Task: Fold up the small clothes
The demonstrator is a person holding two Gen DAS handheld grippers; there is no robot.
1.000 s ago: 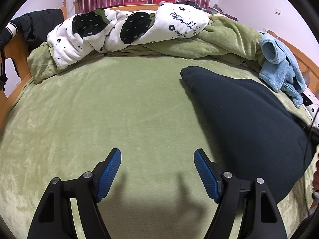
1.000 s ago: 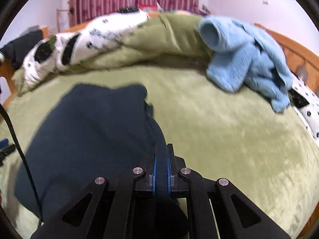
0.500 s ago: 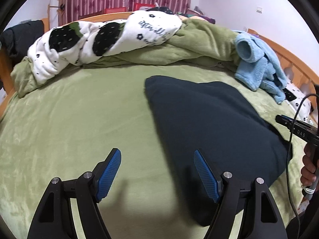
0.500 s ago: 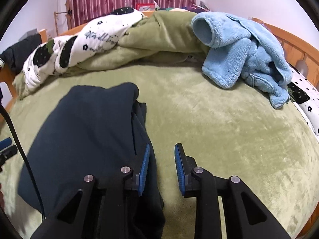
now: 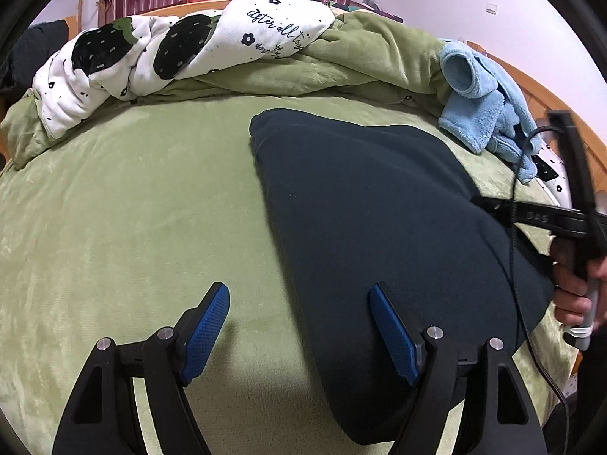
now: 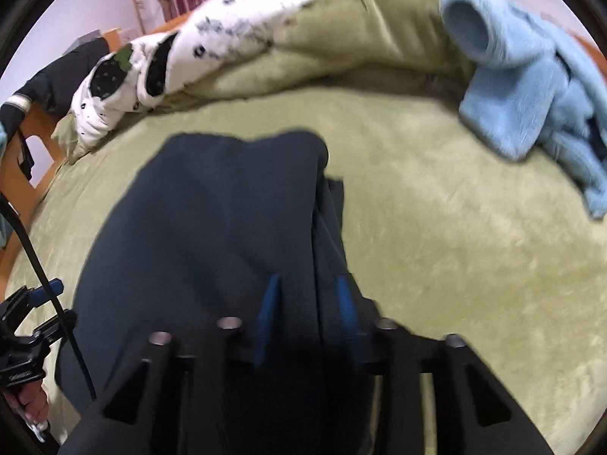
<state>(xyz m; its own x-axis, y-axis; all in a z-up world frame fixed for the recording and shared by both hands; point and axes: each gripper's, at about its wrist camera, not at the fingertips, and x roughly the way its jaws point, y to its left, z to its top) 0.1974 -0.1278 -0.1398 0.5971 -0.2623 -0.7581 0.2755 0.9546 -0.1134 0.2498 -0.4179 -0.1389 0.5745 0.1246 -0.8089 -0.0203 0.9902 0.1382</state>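
A dark navy garment [image 5: 371, 204] lies folded lengthwise on the green bed cover [image 5: 132, 208]; it also shows in the right wrist view [image 6: 227, 220]. My left gripper [image 5: 299, 326] is open and empty, low over the garment's near left edge, its right finger over the cloth. My right gripper [image 6: 307, 307] is open, its fingers straddling the garment's near right edge where layers overlap. The right gripper also shows in the left wrist view [image 5: 538, 220] at the garment's right side. A light blue fleece garment [image 6: 531, 87] lies at the back right.
A rolled white strawberry-print blanket [image 5: 170, 49] and a bunched green quilt [image 5: 360, 60] lie across the head of the bed. A wooden bed frame [image 5: 561, 121] runs along the right. Dark clothes [image 6: 57, 76] hang over the frame at the back left.
My right gripper opened and let go of the navy garment's edge, then slid left over it. My left gripper moved right toward the garment and stayed open.
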